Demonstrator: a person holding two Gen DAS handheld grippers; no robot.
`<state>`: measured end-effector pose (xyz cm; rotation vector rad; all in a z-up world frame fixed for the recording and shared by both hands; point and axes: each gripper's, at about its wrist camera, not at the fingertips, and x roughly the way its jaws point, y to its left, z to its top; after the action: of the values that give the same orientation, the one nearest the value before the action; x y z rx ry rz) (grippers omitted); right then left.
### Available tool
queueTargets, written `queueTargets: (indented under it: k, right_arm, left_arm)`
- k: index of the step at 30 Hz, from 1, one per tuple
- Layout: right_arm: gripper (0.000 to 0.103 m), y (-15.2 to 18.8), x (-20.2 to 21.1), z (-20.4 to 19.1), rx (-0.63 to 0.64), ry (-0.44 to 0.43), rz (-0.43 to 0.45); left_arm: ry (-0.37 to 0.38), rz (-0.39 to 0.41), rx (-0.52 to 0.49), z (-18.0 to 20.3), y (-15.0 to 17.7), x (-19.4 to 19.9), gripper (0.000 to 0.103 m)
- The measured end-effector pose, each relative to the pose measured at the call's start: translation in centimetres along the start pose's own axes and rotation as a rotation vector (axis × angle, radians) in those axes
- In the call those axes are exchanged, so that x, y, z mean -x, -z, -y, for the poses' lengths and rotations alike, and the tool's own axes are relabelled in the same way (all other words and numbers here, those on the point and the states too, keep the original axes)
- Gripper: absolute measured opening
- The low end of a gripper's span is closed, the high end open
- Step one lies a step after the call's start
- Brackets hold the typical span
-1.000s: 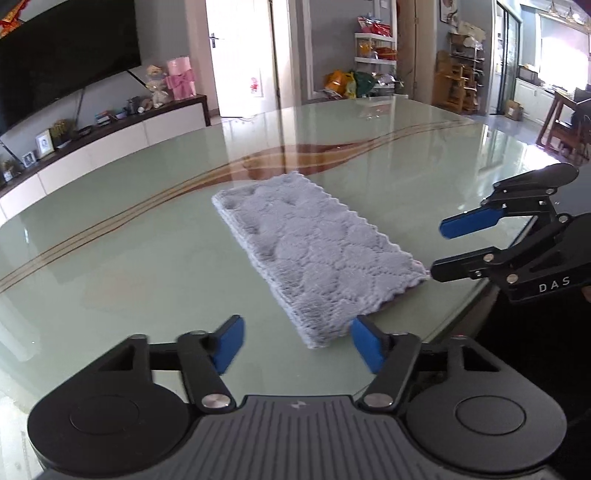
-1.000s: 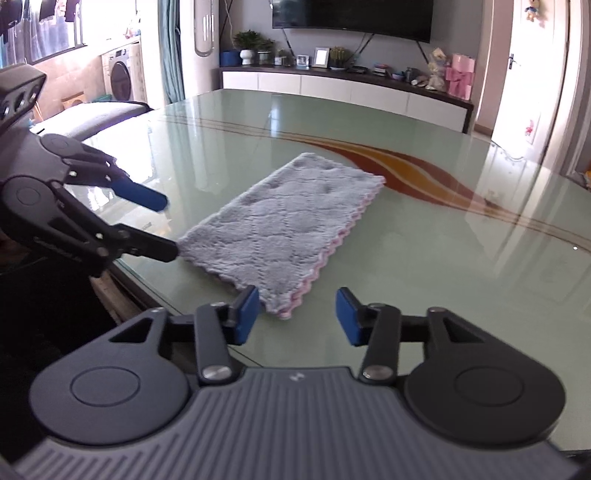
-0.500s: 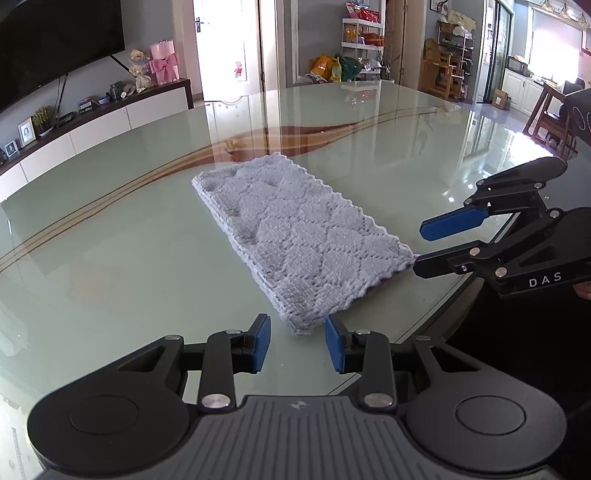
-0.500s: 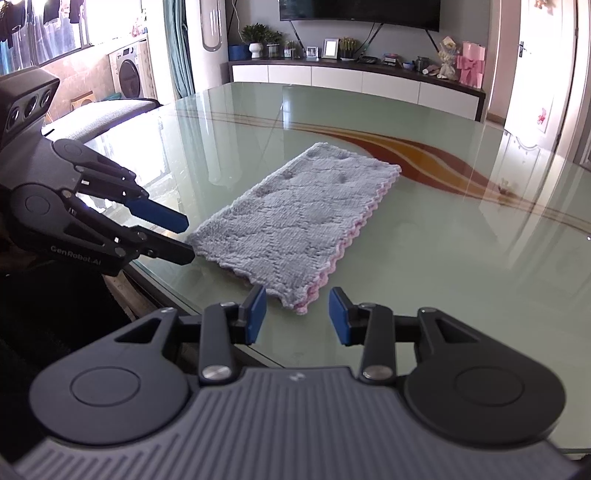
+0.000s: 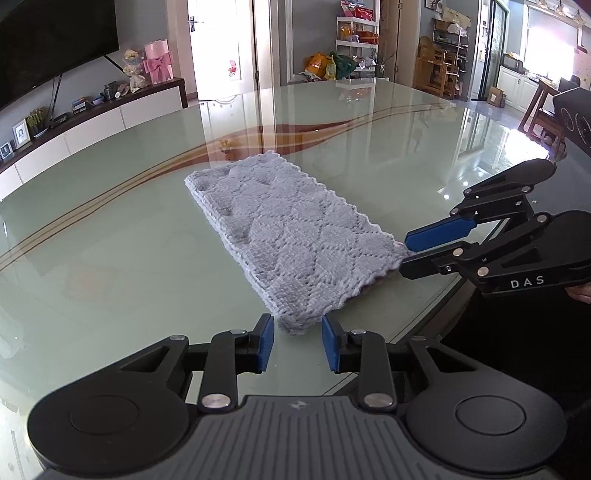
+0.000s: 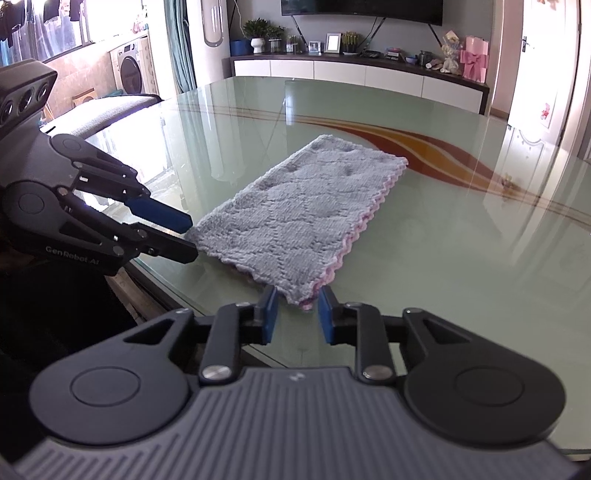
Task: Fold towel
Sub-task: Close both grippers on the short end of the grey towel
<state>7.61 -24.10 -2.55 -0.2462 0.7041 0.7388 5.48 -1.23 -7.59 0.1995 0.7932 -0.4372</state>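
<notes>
A grey-lilac towel (image 5: 291, 236) with a pink scalloped edge lies folded into a long rectangle on the glass table (image 5: 110, 258); it also shows in the right wrist view (image 6: 299, 218). My left gripper (image 5: 297, 341) is open, its blue pads either side of the towel's near left corner, just short of it. My right gripper (image 6: 295, 314) is open, its pads flanking the near right corner. Each gripper shows in the other's view, the right one (image 5: 410, 253) and the left one (image 6: 190, 236), fingertips at the towel's near edge.
The table's near edge (image 6: 207, 306) runs just under both grippers. A TV cabinet (image 6: 369, 74) stands beyond the far side of the table. A shelf with goods (image 5: 354, 33) and a doorway are further off.
Both grippers have moved forward to the towel's near corners. The left jaws narrowed from wide open, then widened a little; the right jaws narrowed slightly.
</notes>
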Motion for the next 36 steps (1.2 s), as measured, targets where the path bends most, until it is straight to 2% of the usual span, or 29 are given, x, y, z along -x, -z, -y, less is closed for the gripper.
queueTargets:
  k: [6, 12, 15, 28, 36]
  right_arm:
    - [0.019, 0.01, -0.07, -0.22, 0.01, 0.008, -0.002]
    - [0.018, 0.02, -0.06, -0.33, 0.011, 0.01, -0.003]
    - [0.017, 0.03, -0.04, -0.33, 0.009, 0.009, -0.003]
    - [0.004, -0.1, -0.24, -0.35, 0.006, 0.027, -0.005]
    - [0.004, -0.13, -0.29, -0.76, 0.043, 0.032, -0.011]
  left_arm:
    - [0.001, 0.003, -0.004, -0.03, 0.05, 0.03, 0.031]
    - [0.006, 0.007, -0.009, 0.07, 0.08, 0.01, 0.02]
    - [0.004, 0.008, -0.01, 0.07, 0.11, 0.03, 0.018]
    - [-0.004, 0.015, 0.011, -0.24, 0.31, 0.13, 0.003]
    - [0.0, 0.018, 0.017, -0.17, 0.37, 0.22, 0.003]
